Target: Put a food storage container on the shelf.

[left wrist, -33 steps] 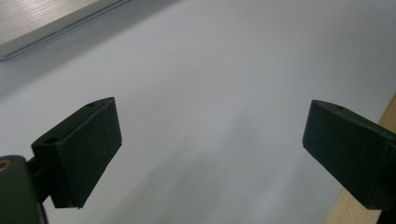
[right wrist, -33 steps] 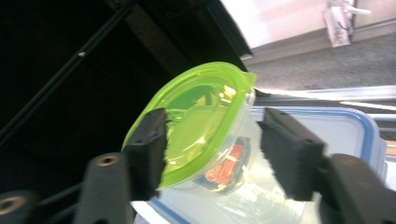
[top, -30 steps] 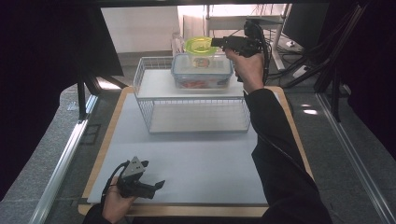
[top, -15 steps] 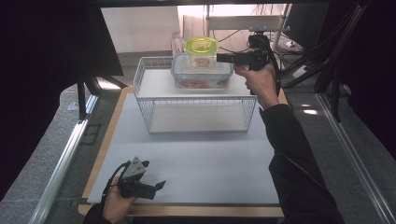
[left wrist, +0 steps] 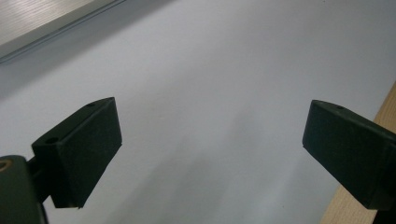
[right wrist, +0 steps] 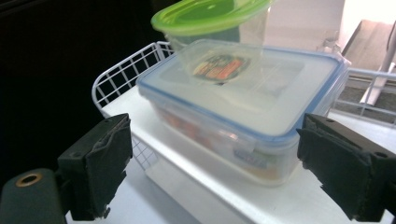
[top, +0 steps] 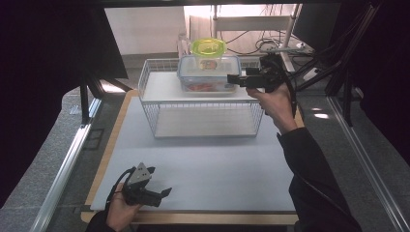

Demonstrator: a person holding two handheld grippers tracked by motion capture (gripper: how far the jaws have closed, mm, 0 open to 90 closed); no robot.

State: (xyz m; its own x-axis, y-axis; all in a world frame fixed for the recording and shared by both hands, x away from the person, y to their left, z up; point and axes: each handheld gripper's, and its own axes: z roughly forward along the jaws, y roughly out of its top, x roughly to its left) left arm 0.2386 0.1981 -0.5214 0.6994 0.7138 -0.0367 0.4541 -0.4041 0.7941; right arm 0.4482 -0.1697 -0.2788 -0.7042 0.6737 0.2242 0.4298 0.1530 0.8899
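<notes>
A clear rectangular box with a blue-rimmed lid [top: 208,76] [right wrist: 243,112] sits on top of a white wire rack [top: 159,89] [right wrist: 116,79]; something red shows through its wall. A round clear tub with a green lid [top: 208,48] [right wrist: 210,14] is stacked on the box. My right gripper [top: 233,79] [right wrist: 215,172] is open and level with the box's right end, its jaws wide on either side of a box corner without touching it. My left gripper [top: 163,195] [left wrist: 210,154] is open and empty, low over the white mat [top: 217,164] [left wrist: 201,70] at the near left.
The wire rack stands at the back of the mat with a lower shelf [top: 203,121] open toward me. A wooden table border [top: 112,140] [left wrist: 387,112] frames the mat. Metal rails [top: 63,169], cables and stands [top: 290,43] lie beyond the table's sides and back.
My right gripper has come down and toward me, from above the stacked containers to the level of the blue-rimmed box. The left gripper has stayed in place.
</notes>
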